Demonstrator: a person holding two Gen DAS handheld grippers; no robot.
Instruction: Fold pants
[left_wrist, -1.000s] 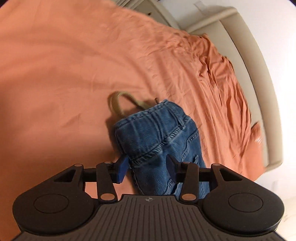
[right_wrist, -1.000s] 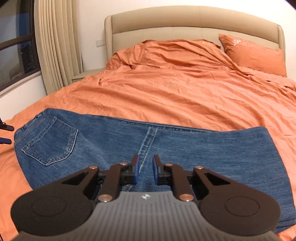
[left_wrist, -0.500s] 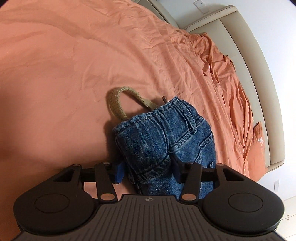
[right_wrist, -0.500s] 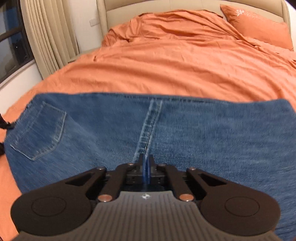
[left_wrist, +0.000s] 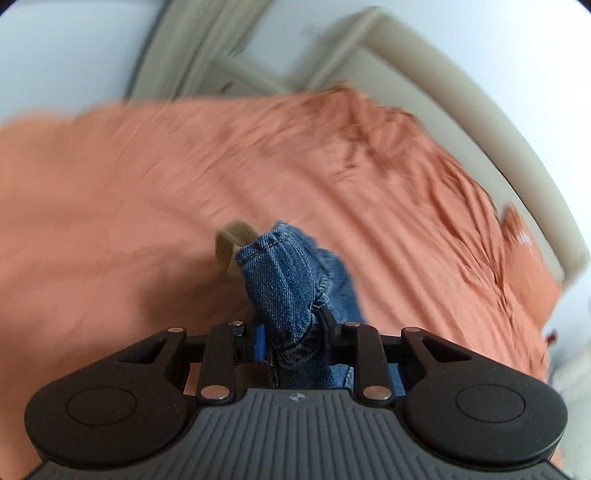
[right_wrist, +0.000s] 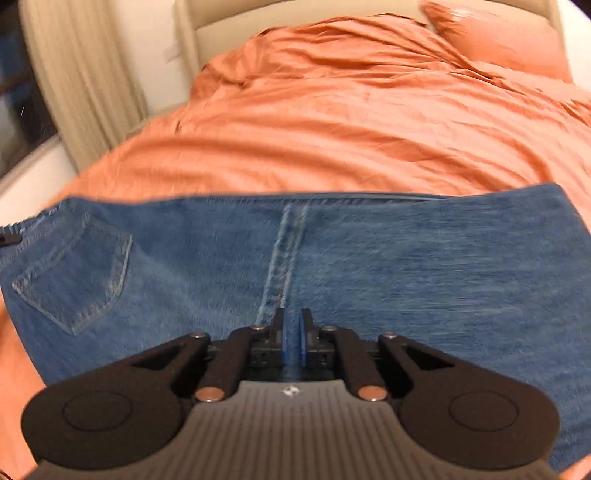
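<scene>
Already halved lengthwise, jeans (right_wrist: 332, 258) lie across bed (right_wrist: 351, 140); left gripper (left_wrist: 291, 341) closing on waistband, right gripper (right_wrist: 291, 338) pinching near edge; cross-fold remains.

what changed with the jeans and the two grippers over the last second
The left gripper, open around the waistband end of the jeans a second ago, is closing on it, bunching the denim between its pads and lifting it off the orange bedding. The right gripper pinched shut on the near edge by the seam. The jeans stay spread flat across the bed, back pocket at left.
</scene>
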